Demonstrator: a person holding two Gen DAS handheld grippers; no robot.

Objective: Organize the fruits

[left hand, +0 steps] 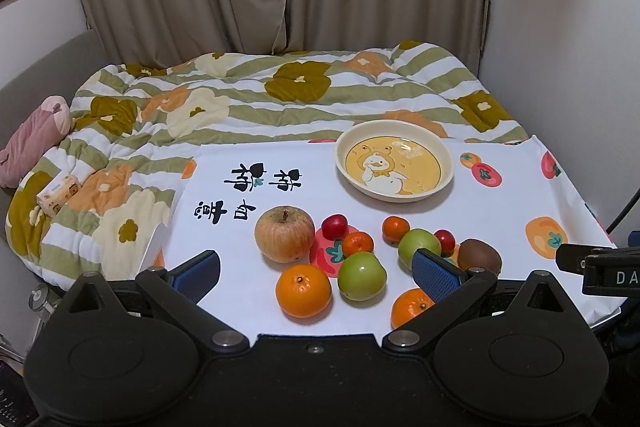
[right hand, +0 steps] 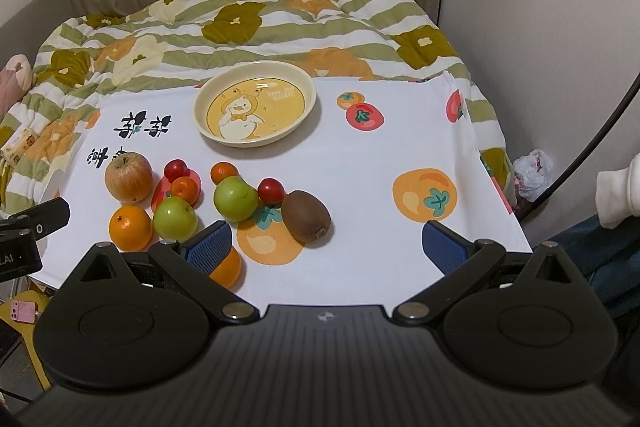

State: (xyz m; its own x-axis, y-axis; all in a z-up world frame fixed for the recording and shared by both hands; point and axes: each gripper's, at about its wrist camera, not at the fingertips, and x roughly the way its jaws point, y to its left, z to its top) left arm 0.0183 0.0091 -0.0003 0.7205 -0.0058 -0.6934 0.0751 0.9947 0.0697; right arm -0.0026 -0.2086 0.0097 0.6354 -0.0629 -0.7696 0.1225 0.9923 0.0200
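A cream plate with a duck picture [left hand: 450, 163] [right hand: 308, 97] sits empty at the back of the white printed cloth. In front of it lie loose fruits: a reddish apple [left hand: 284, 233] [right hand: 128, 177], a large orange [left hand: 303, 291] [right hand: 130, 228], two green apples [left hand: 361, 275] [left hand: 419, 246] [right hand: 175, 219] [right hand: 235, 197], small oranges [left hand: 357, 243] [left hand: 395, 229], red plums [left hand: 334, 225] [left hand: 445, 240] and a brown kiwi [left hand: 479, 255] [right hand: 306, 215]. My left gripper [left hand: 318, 273] is open and empty above the near fruits. My right gripper [right hand: 326, 247] is open and empty, just in front of the kiwi.
The cloth [left hand: 260, 307] covers a small table set against a bed with a flowered green-striped quilt [left hand: 240, 99]. A tissue pack [left hand: 58, 195] and a pink plush [left hand: 32, 139] lie at the left. Curtains and a wall stand behind. A white bag [right hand: 532, 173] lies at the right.
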